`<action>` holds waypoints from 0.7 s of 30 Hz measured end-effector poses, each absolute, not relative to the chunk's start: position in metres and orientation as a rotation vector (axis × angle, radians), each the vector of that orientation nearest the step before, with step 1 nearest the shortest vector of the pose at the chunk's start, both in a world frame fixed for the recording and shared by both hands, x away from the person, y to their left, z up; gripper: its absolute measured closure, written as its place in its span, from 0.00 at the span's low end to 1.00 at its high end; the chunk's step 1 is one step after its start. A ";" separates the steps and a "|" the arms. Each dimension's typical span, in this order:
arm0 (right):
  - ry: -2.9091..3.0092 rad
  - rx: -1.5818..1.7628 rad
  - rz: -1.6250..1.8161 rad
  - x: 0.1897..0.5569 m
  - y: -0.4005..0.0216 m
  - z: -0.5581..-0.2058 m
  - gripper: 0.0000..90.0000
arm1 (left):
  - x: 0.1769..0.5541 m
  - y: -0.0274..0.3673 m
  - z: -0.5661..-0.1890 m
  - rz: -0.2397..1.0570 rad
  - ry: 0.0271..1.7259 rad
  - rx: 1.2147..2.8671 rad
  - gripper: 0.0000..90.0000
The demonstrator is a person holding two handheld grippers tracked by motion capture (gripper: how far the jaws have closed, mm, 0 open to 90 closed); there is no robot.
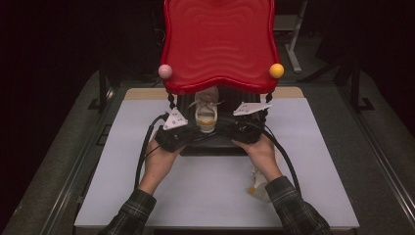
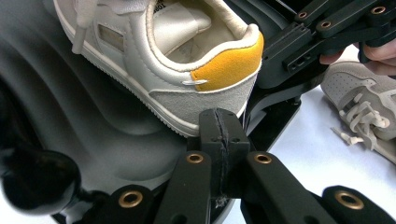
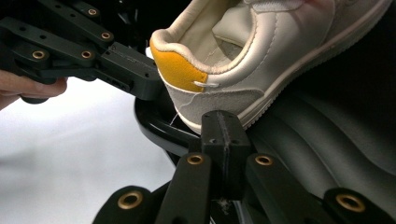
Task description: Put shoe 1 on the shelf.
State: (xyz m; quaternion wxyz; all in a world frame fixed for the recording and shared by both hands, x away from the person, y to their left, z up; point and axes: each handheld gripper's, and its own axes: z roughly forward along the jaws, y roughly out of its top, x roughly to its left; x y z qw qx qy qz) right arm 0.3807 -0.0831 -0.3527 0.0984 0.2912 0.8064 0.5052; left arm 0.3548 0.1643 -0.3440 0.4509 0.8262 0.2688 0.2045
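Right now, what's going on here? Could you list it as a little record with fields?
Setting: white table top with a black wavy shelf under a red wavy shelf
On black shelf: white sneaker, yellow heel tab toward the person
On table: second sneaker by right sleeve
Left tool: shut, at the heel
Right tool: shut, at the heel

The red tray (image 1: pixel 219 44) overhead is glossy moulded plastic with rippled ridges. The shoe (image 2: pixel 173 60) has smooth cream leather, a napped grey suede heel panel and a fuzzy yellow tab. Under it, the black seat (image 3: pixel 336 135) shines like polished plastic. Each tool (image 2: pixel 219 135) is matt black with brass-coloured rivets. The counter (image 1: pixel 313 147) looks matt and pale.
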 end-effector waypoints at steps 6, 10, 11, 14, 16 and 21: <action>2.382 0.878 1.481 0.383 -0.085 -0.355 1.00 | 0.357 0.161 -0.348 0.504 0.672 2.043 1.00; 2.382 0.875 1.483 0.383 -0.085 -0.355 1.00 | 0.356 0.161 -0.347 0.499 0.672 2.041 1.00; 2.382 0.875 1.483 0.383 -0.085 -0.355 1.00 | 0.355 0.162 -0.347 0.493 0.666 2.038 1.00; 2.382 0.872 1.490 0.377 -0.089 -0.351 1.00 | 0.349 0.165 -0.342 0.486 0.640 2.053 1.00; 2.382 0.871 1.494 0.375 -0.091 -0.350 1.00 | 0.347 0.166 -0.342 0.481 0.636 2.053 0.98; 2.410 0.840 1.492 0.363 -0.101 -0.348 1.00 | 0.335 0.172 -0.339 0.459 0.608 2.078 0.90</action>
